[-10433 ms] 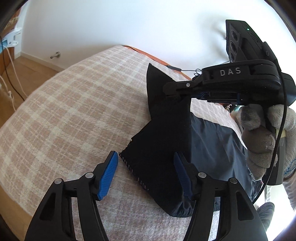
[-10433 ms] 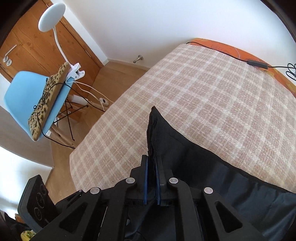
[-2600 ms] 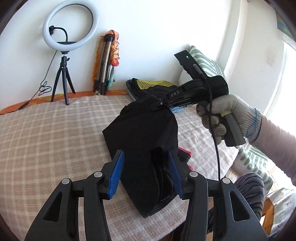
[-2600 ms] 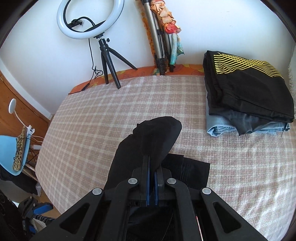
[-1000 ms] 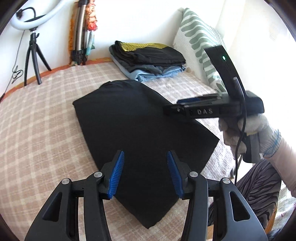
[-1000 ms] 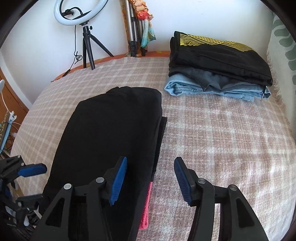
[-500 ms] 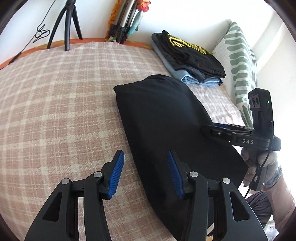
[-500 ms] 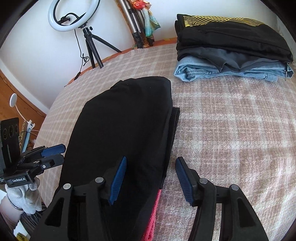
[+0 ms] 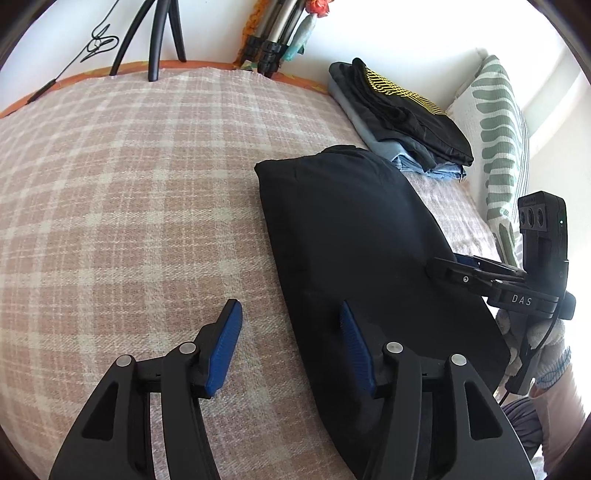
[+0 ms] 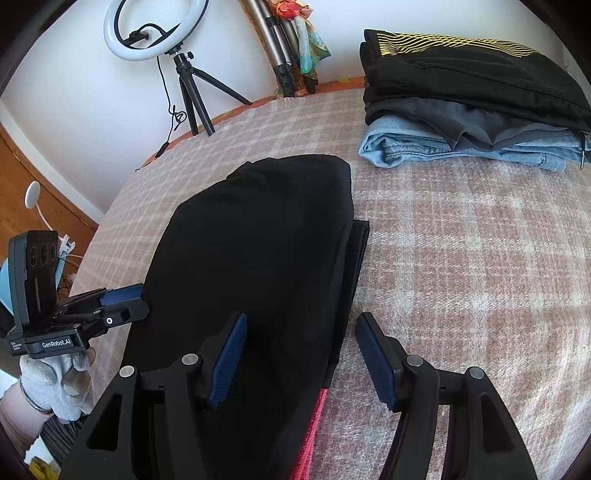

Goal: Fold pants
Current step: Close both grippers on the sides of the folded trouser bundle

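Observation:
The black pants (image 9: pixel 354 236) lie folded flat on the plaid bed cover (image 9: pixel 129 206). My left gripper (image 9: pixel 291 343) hangs low over their near left edge, which runs between its blue pads without touching them; its jaws are opening. My right gripper (image 10: pixel 303 354) straddles the pants' (image 10: pixel 255 258) right edge the same way, pads clear of the cloth, jaws also opening. A pink-red strip (image 10: pixel 312 432) peeks out under that edge. Each view shows the other gripper at the opposite side: the right gripper (image 9: pixel 458 267) and the left gripper (image 10: pixel 123 301), both in gloved hands.
A stack of folded clothes (image 10: pixel 472 92), black with yellow lines over grey and denim, sits at the far right of the bed. Beside it leans a green-patterned pillow (image 9: pixel 498 140). A ring light on a tripod (image 10: pixel 147 33) and another tripod (image 10: pixel 284 55) stand behind the bed.
The right gripper let go of the pants, which now lie flat. The left gripper rolled, sank and shifted to the pants' left edge. Both pairs of jaws stand a little wider.

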`<action>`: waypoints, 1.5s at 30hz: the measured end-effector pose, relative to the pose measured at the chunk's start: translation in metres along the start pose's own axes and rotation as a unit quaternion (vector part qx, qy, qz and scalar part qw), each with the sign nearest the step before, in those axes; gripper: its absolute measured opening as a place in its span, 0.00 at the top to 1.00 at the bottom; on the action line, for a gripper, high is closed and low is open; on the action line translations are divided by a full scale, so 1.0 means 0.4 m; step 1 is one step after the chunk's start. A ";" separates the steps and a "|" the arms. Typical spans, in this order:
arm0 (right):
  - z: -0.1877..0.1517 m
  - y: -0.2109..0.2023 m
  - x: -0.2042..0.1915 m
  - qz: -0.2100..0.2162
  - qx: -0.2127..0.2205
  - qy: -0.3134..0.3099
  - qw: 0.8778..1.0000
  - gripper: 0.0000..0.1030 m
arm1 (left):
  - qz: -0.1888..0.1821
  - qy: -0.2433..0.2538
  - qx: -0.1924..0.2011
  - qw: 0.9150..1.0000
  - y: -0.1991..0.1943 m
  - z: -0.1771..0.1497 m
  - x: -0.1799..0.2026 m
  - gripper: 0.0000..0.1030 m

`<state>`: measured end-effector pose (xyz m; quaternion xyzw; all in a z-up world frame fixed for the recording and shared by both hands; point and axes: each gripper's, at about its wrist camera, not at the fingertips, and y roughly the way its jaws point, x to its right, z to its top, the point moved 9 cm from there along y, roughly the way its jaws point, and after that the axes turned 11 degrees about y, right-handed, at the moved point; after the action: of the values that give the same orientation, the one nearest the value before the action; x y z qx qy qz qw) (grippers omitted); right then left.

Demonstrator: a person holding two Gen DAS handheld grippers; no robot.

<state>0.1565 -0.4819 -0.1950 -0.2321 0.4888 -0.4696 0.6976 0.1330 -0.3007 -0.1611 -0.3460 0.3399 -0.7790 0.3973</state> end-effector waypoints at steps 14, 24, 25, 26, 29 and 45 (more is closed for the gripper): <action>-0.003 -0.001 0.001 0.023 -0.009 0.004 1.000 0.42 | -0.024 -0.003 0.014 1.000 0.014 0.015 0.005 0.47; -0.002 -0.005 0.011 0.048 -0.007 0.024 0.999 0.46 | -0.055 -0.014 0.023 0.998 0.020 0.024 0.005 0.48; -0.002 -0.004 0.008 0.047 -0.006 0.023 0.999 0.49 | -0.055 -0.014 0.022 0.998 0.023 0.025 0.008 0.52; -0.003 -0.001 0.005 0.051 -0.008 0.026 0.998 0.56 | -0.053 -0.012 0.023 0.998 0.026 0.028 0.010 0.59; -0.004 0.000 0.002 0.058 -0.007 0.031 0.998 0.62 | -0.057 -0.016 0.023 0.998 0.037 0.032 0.021 0.64; -0.003 -0.006 -0.034 0.051 0.008 0.033 0.998 0.87 | -0.022 0.008 0.031 0.999 0.046 0.040 0.052 0.76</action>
<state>0.1533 -0.4709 -0.1874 -0.1857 0.5188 -0.4443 0.7064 0.1439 -0.3310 -0.1619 -0.3350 0.3113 -0.8001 0.3882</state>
